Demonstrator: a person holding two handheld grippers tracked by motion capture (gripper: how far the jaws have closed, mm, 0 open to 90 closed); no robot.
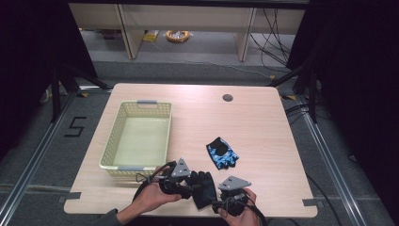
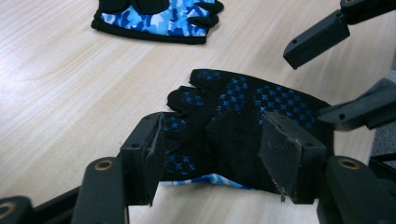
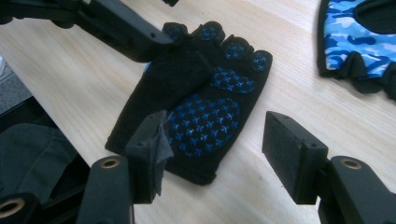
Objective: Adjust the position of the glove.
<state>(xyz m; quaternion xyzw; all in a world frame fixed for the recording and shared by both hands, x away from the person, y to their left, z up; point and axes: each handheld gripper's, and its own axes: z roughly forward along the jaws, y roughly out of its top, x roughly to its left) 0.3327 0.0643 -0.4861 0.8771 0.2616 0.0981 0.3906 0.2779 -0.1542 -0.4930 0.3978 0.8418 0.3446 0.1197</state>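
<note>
On the table's (image 1: 263, 117) near edge the black glove (image 1: 203, 188) lies palm up between both open grippers, left (image 2: 215, 158) straddling its side (nearer), right (image 3: 212, 154) over its cuff.

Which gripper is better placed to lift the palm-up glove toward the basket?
Probably the left gripper: its open jaws straddle the black glove, and it sits nearer the basket. The right gripper hovers open over the cuff, farther away.
</note>
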